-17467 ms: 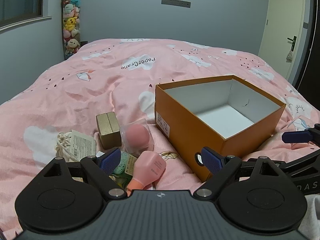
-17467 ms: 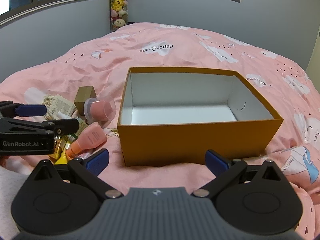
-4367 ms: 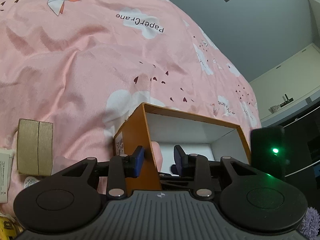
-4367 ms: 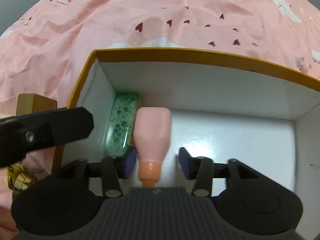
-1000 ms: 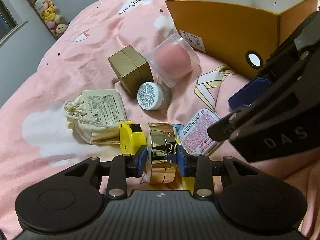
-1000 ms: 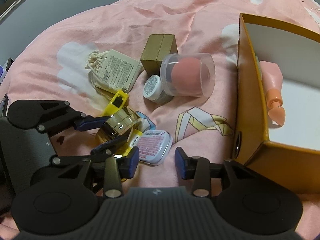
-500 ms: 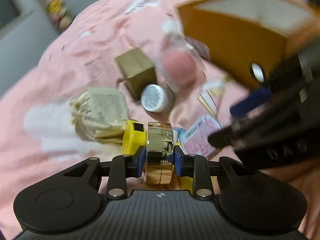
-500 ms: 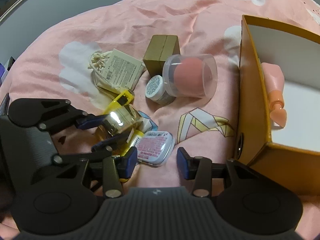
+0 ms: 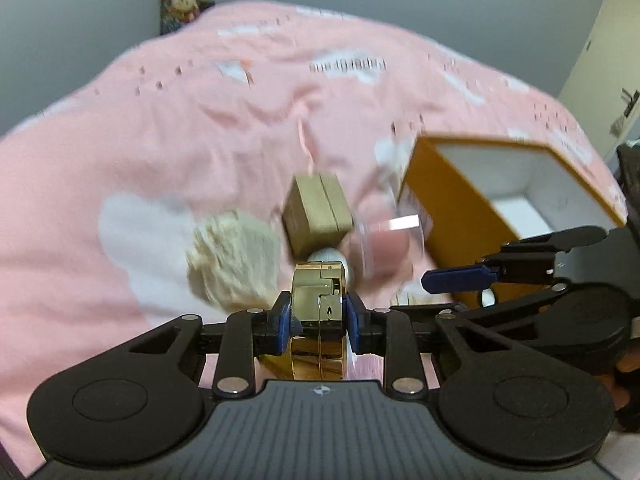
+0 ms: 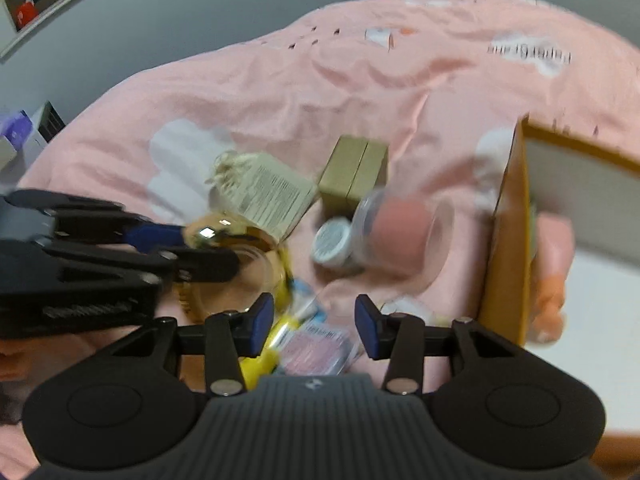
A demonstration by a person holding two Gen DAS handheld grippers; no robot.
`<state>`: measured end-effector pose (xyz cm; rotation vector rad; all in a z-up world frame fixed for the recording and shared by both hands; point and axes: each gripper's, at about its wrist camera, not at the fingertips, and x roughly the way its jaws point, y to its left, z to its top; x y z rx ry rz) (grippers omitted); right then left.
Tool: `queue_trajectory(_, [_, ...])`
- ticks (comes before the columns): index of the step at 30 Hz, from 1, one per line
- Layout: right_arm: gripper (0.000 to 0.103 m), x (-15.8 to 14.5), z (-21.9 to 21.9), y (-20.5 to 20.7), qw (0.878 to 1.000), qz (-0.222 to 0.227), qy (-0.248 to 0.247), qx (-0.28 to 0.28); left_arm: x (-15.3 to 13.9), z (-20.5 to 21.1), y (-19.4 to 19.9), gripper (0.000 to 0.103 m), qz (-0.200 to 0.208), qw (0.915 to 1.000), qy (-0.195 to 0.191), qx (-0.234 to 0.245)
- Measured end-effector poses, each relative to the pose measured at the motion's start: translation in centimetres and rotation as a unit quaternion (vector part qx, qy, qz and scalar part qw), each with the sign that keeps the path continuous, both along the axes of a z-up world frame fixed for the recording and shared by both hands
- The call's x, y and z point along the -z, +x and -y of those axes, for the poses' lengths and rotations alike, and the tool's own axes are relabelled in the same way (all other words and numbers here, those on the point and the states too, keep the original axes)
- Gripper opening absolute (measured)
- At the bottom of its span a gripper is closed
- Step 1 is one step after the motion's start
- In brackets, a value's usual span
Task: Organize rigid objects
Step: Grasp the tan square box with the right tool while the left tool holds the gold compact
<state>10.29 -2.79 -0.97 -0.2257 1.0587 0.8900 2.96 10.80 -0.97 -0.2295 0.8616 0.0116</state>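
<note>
Over pink bedding (image 9: 168, 152), left hand-held gripper (image 9: 318, 318) clamps gold jar (image 9: 318, 300).

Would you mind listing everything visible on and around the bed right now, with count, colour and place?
Cardboard box: one, orange outside, white inside, open, right side of the bed.
Pink bottle: one, pink with orange cap, inside the box.
Gold jar: one, shiny gold, clamped in the left gripper.
Square case: one, tan-gold, on the quilt left of the box.
Clear tub: one, transparent with a pink ball inside, beside the case.
Small jar: one, silvery-white lid, against the tub.
Cloth pouch: one, cream, printed label, left of the case.
Flat tin: one, pink, under the right gripper.
Yellow item: one, partly hidden.
Quilt: pink, white clouds.
Left gripper: shut.
Right gripper: open, empty.
</note>
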Motion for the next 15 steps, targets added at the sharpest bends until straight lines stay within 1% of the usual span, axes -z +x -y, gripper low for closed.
queue_trajectory(2, [0.045,-0.4,-0.6,0.7,1.000,0.016,-0.003,-0.002,-0.6,-0.6,0.6,0.031,0.012,0.9999,0.000,-0.009])
queue_trajectory(4, [0.044,-0.6,-1.1,1.9,1.000,0.017,0.000,0.001,-0.9,-1.2,1.6,0.031,0.019,0.9996,0.006,-0.022])
queue_trajectory(8, [0.044,-0.3,-2.2,4.0,1.000,0.012,0.008,0.015,-0.8,-2.4,3.4,0.031,0.030,0.9988,0.004,-0.038])
queue_trajectory(12, [0.044,0.5,-3.7,6.2,0.999,-0.007,0.017,0.033,-0.5,-3.4,4.5,0.031,0.027,0.9981,0.011,-0.054])
queue_trajectory(15, [0.044,1.0,-5.1,7.4,0.999,0.001,0.011,0.038,-0.3,-4.2,4.8,0.031,0.025,0.9979,0.001,-0.060])
